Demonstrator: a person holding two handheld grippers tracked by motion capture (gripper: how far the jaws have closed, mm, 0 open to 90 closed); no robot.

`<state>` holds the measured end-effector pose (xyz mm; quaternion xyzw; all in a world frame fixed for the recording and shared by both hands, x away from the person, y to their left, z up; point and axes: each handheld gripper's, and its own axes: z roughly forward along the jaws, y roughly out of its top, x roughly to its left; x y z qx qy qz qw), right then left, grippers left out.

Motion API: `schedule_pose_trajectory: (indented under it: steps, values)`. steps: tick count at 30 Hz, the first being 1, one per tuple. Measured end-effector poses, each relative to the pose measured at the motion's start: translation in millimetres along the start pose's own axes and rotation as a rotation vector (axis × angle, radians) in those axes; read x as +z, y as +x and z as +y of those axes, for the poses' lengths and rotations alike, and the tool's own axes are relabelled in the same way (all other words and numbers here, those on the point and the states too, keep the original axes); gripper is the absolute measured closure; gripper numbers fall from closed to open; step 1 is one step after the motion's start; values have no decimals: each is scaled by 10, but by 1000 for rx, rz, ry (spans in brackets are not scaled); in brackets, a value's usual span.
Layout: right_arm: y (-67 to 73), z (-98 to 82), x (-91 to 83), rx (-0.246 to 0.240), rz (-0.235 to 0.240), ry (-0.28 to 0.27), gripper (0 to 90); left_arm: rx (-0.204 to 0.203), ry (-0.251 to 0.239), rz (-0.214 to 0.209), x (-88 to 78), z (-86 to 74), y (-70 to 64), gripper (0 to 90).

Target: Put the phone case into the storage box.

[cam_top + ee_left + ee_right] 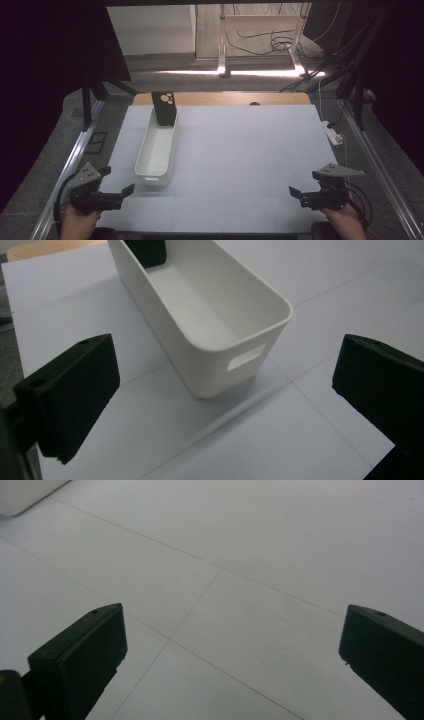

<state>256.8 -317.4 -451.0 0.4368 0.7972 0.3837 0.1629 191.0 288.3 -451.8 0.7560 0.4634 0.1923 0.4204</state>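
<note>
White plastic bin (157,150) is what we're closest to right now, a long narrow one with a handle cutout in its near end, sitting lengthwise on the left half of the counter (240,150). Leaning upright inside its far end we've got a black phone case (164,107), camera holes showing at the top, resting against the bin's far wall. Our left gripper (117,187) is down at the near left corner of the counter, jaws spread wide and holding nothing, pointed toward the bin's near end and sitting just short of it without touching. From the left gripper view the bin (200,325) lines up right between the two black jaws, with the bottom of the phone case (146,251) peeking in at the top. Our right gripper (300,194) is way over at the near right corner, also spread wide and empty, well apart from the bin, with bare counter (240,555) ahead of it.
</note>
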Motion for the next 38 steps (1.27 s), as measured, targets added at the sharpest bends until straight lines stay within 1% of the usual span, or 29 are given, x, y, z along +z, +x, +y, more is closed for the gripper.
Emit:
schedule_pose_trajectory:
  steps: [5,10,17,20,25,30,35,38]
  values:
    - [-2,0,0,1,1,1,0,-8,5,4,3,-42,-9,0]
    - [-1,0,0,2,0,0,0,-5,18,7,13,-75,-28,0]
    - [-1,0,0,2,1,1,0,-9,46,11,49,-133,-31,0]
    - [-2,0,1,2,1,2,0,0,63,21,69,-150,-39,0]
    - [-3,0,2,1,2,3,0,1,85,21,95,-174,-46,0]
    - [0,0,1,0,3,3,0,7,93,27,100,-175,-55,0]
    - [-1,1,2,-1,5,3,0,16,128,39,139,-166,-71,0]
    - [-2,0,5,-5,3,5,0,10,125,39,140,-162,-66,0]
